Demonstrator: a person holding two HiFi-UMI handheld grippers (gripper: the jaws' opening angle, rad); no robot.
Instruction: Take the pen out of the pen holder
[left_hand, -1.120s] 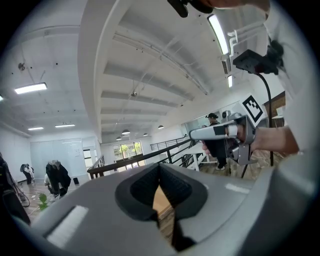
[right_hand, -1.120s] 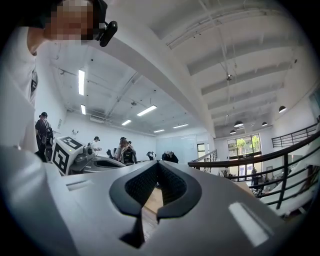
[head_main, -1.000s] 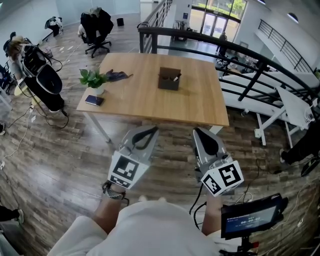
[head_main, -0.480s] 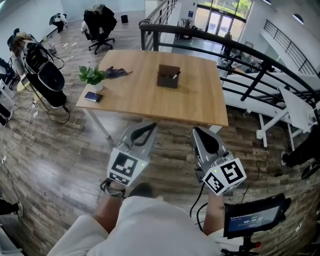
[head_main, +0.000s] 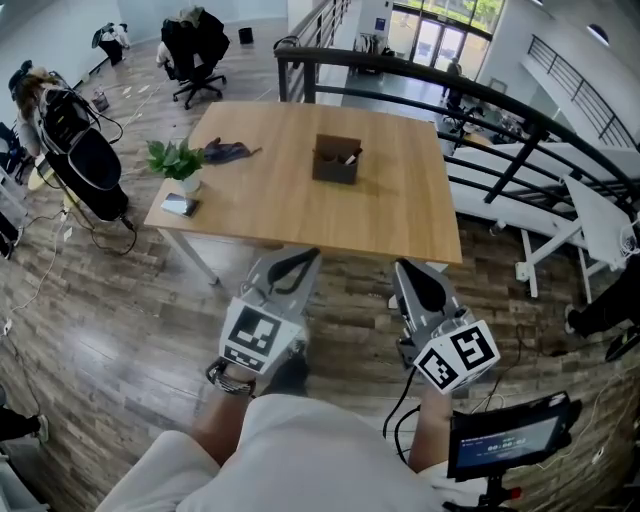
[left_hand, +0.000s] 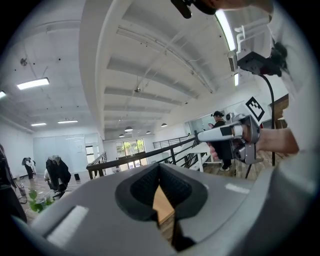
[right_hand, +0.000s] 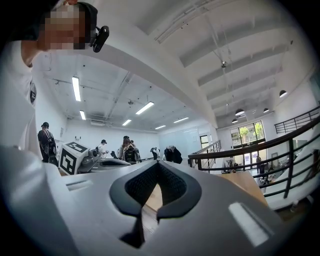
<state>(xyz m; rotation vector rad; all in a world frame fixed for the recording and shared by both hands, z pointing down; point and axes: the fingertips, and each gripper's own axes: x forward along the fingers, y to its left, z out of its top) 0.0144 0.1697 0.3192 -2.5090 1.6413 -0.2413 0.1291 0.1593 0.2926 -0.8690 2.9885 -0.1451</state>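
A brown pen holder (head_main: 336, 164) stands in the middle of the wooden table (head_main: 400, 215), far ahead of me, with pens (head_main: 350, 157) sticking out of it. Both grippers hover over the floor, short of the table's near edge. My left gripper (head_main: 300, 260) is shut with nothing in it; in its own view the jaws (left_hand: 160, 169) meet at the tips. My right gripper (head_main: 408, 272) is shut too, also empty, with its tips (right_hand: 159, 167) touching. The pen holder shows in neither gripper view.
On the table's left end are a potted plant (head_main: 178, 162), a dark phone (head_main: 180, 205) and a dark cloth (head_main: 228, 152). A black railing (head_main: 480, 100) runs behind the table. White frames (head_main: 560, 200) stand at the right, a screen on a stand (head_main: 505, 435) beside me.
The table sits slightly nearer and lower in the head view. A shoe now shows between the grippers. Both grippers stay shut and keep their places.
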